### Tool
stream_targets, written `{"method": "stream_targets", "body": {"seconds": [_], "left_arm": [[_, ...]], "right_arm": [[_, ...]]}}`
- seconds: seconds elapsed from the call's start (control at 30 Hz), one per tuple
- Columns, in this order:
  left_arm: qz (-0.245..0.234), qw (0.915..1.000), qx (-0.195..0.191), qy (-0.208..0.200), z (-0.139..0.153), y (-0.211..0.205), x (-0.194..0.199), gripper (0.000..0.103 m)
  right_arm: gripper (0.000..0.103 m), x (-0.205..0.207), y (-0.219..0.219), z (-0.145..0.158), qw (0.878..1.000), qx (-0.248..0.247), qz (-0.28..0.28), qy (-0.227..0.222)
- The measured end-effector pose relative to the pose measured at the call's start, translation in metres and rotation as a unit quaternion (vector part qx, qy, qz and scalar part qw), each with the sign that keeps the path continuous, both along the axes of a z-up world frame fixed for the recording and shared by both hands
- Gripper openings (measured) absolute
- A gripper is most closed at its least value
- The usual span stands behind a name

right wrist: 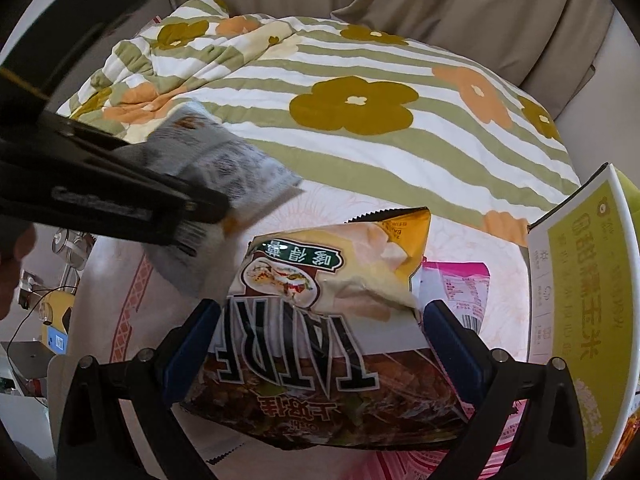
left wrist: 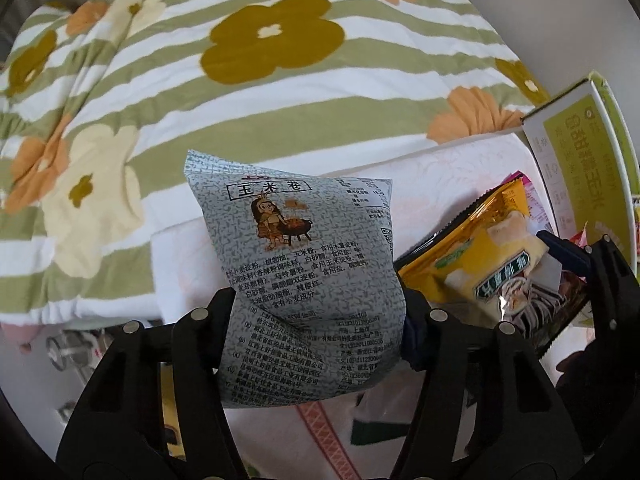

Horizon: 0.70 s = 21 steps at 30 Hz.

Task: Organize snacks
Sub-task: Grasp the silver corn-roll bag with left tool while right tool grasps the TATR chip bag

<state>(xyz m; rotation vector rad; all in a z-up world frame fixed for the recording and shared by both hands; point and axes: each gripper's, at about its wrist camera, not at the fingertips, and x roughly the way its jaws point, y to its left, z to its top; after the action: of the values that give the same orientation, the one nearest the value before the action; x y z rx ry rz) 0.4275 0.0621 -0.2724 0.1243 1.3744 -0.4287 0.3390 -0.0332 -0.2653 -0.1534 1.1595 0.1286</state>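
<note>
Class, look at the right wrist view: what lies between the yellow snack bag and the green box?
A pink snack packet lies between the yellow snack bag and the green box, seen in the right wrist view.

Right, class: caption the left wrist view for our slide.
Left gripper pinching a grey corn-roll snack bag above a floral quilt.

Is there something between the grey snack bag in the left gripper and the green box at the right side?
Yes. The yellow snack bag, gripped by the right gripper, lies between the grey snack bag, squeezed in the left gripper, and the green box. A pink packet lies there too.
</note>
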Motion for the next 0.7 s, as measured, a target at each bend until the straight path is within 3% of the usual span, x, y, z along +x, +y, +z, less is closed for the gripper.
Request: {"method": "stream_targets", "body": {"seconds": [0.13,0.5,0.7], "left_arm": [[0.021,0.9998,0.0,-0.003,0.005,0.018,-0.006,0.057],[0.062,0.998,-0.011,-0.007,0.016,0.051,-0.034,0.057],[0.073,0.9967,-0.021,-0.03,0.04,0.057,-0.046,0.057]], "right_arm": [[0.1,0.002,0.003,-0.002,1.0,-0.004,0.006,0.002],[0.073,0.001,0.001,-0.001,1.0,0.003,-0.002,0.007],[0.071,-0.011,-0.002,0.024,1.0,0.021,-0.011,-0.016]]}}
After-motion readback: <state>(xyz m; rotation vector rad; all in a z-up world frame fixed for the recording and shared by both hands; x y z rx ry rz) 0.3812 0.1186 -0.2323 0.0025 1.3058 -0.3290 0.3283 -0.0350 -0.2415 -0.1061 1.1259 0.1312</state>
